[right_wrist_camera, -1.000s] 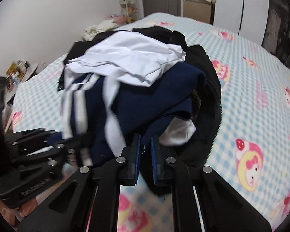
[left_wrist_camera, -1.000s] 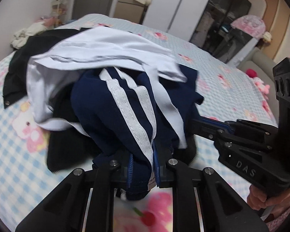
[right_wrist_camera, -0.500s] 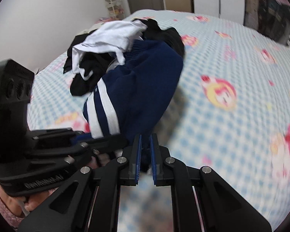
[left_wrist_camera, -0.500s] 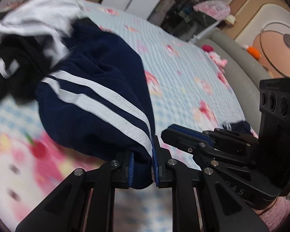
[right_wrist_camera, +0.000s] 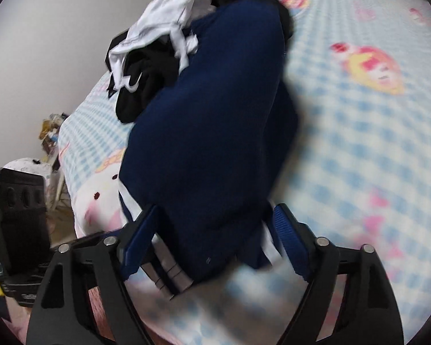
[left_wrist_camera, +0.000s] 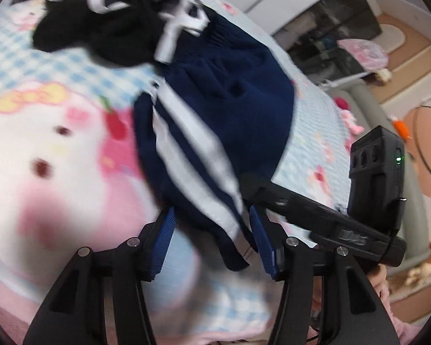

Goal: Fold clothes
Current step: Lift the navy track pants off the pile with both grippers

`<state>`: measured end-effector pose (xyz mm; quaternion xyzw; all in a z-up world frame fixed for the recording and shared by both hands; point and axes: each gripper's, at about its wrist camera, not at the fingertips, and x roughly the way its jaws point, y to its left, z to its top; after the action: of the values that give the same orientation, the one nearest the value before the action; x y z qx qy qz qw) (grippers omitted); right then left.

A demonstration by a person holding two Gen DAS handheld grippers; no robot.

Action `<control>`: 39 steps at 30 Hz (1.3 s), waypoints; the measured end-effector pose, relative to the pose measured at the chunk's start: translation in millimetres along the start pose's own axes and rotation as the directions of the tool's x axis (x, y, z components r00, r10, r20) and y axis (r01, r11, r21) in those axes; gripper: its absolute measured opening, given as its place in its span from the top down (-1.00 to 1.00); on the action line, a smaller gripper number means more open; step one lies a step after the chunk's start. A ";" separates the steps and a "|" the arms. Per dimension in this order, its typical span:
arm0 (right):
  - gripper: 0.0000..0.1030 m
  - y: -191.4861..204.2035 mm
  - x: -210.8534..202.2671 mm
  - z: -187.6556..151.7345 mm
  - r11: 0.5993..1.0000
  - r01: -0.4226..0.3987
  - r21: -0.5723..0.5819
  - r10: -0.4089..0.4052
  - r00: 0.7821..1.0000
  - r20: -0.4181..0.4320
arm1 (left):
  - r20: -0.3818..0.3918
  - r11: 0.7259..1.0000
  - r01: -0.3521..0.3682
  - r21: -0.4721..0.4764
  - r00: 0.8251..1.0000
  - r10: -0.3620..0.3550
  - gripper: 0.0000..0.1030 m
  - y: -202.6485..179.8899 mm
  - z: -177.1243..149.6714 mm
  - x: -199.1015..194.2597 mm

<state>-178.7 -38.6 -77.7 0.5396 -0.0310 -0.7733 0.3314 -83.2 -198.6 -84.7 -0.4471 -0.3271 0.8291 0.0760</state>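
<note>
Navy garment with two white side stripes lies stretched along the bed, its near end between the two tools and its far end running up to a heap of black clothing and white clothing. A white strap from that heap lies across the navy cloth's far end.

The left tool stands with its blue pads spread wide, the striped hem lying loose between them and not pinched. The right tool is likewise spread, one pad on either side of the garment's bunched near edge. Both frames are blurred.

As a judgement, the piece seems to be laid out apart from the pile for folding, though it is bunched, not flat. That lie would fit either a garment just set down for spreading or one let go between folds; the pictures do not settle which. Any next grasp would call for clean corners or hem edges, which are hard to pick out in the rumpled cloth.

Both tools point forward and downward over the bed's near edge, side by side and close together; the right tool's body crosses the left view's lower right, with part of a hand beneath it.
</note>
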 end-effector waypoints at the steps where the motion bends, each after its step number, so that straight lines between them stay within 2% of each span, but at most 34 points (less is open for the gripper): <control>1: 0.45 2.1 7.0 -0.4 1.000 0.022 -0.002 -0.022 1.000 -0.006 | 0.003 1.000 -0.003 0.002 1.000 0.003 -0.08 0.4 -1.0 0.7; 5: 0.70 12.5 -6.4 -18.8 0.990 0.125 -0.068 -0.122 0.991 0.047 | 0.009 1.000 -0.025 -0.014 1.000 0.025 -0.11 8.1 -2.2 6.4; 8: 0.78 5.0 -27.6 -36.1 0.974 0.213 -0.083 -0.207 0.975 0.077 | -0.015 1.000 -0.010 -0.002 1.000 0.010 -0.50 -7.9 2.9 33.9; 10: 0.79 -9.2 -45.9 -49.3 0.966 0.257 -0.044 -0.252 0.964 0.082 | -0.047 0.999 0.022 0.033 0.999 -0.021 -0.52 -21.2 5.6 50.3; 11: 0.79 -17.0 -53.9 -56.7 0.962 0.272 -0.019 -0.270 0.959 0.083 | -0.062 0.997 0.051 0.063 0.997 -0.047 -0.46 -33.8 4.1 56.8; 13: 0.80 -34.0 -70.6 -73.3 0.958 0.283 0.032 -0.285 0.955 0.085 | -0.093 0.987 0.105 0.122 0.991 -0.094 0.02 -59.3 0.4 69.7; 14: 0.80 -41.5 -80.6 -78.1 0.954 0.296 0.054 -0.300 0.950 0.086 | -0.106 0.981 0.120 0.150 0.989 -0.104 0.06 -73.5 -3.5 75.3; 16: 0.80 -56.0 -102.2 -88.2 0.931 0.356 0.074 -0.362 0.927 0.095 | -0.139 0.971 0.148 0.189 0.983 -0.123 0.27 -95.6 -16.7 83.1; 21: 0.79 -98.1 -164.2 -107.0 0.872 0.450 0.192 -0.477 0.869 0.133 | -0.233 0.941 0.222 0.254 0.959 -0.163 0.33 -141.2 -58.3 97.3; 22: 0.79 -104.8 -175.4 -110.2 0.858 0.468 0.213 -0.501 0.854 0.141 | -0.252 0.934 0.237 0.266 0.953 -0.170 0.34 -150.3 -66.6 100.1; 24: 0.79 -111.2 -190.9 -113.5 0.813 0.534 0.233 -0.574 0.803 0.161 | -0.290 0.919 0.268 0.289 0.940 -0.183 0.34 -168.6 -83.3 105.8; 26: 0.77 -121.3 -194.1 -111.5 0.783 0.565 0.260 -0.610 0.778 0.150 | -0.327 0.903 0.299 0.310 0.925 -0.193 0.33 -186.8 -99.9 111.5; 27: 0.75 -127.5 -193.9 -110.7 0.782 0.558 0.277 -0.605 0.786 0.126 | -0.342 0.897 0.304 0.321 0.920 -0.189 0.31 -193.9 -106.5 113.8; 29: 0.68 -131.5 -198.4 -110.5 0.792 0.520 0.320 -0.577 0.809 0.115 | -0.325 0.904 0.275 0.328 0.931 -0.165 0.27 -189.8 -101.0 106.2; 31: 0.33 -122.0 -211.9 -113.5 0.825 0.451 0.342 -0.532 0.824 0.197 | -0.288 0.914 0.257 0.315 0.943 -0.167 0.07 -181.0 -89.8 92.5; 32: 0.18 -116.7 -217.7 -115.0 0.833 0.435 0.341 -0.522 0.822 0.227 | -0.248 0.927 0.238 0.292 0.954 -0.166 -0.05 -171.8 -80.4 82.3; 33: 0.15 -111.4 -222.2 -116.1 0.845 0.416 0.336 -0.507 0.825 0.252 | -0.210 0.939 0.219 0.266 0.964 -0.165 -0.09 -162.2 -70.9 73.6; 35: 0.09 -99.6 -217.6 -113.2 0.892 0.345 0.291 -0.419 0.873 0.248 | -0.142 0.963 0.184 0.200 0.977 -0.157 -0.13 -140.9 -50.6 65.2; 37: 0.03 -88.4 -209.6 -113.9 0.935 0.266 0.236 -0.321 0.917 0.236 | -0.078 0.980 0.148 0.136 0.987 -0.138 -0.28 -121.3 -30.8 58.9; 39: 0.00 -80.5 -188.8 -117.3 0.956 0.219 0.194 -0.256 0.948 0.189 | -0.051 0.989 0.085 0.119 0.996 -0.080 -0.29 -113.6 -14.6 69.0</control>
<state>-79.5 163.5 -5.4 0.4801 -0.0667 -0.8553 0.1831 -131.1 -74.8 -68.7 -0.4468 -0.2925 0.8330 0.1448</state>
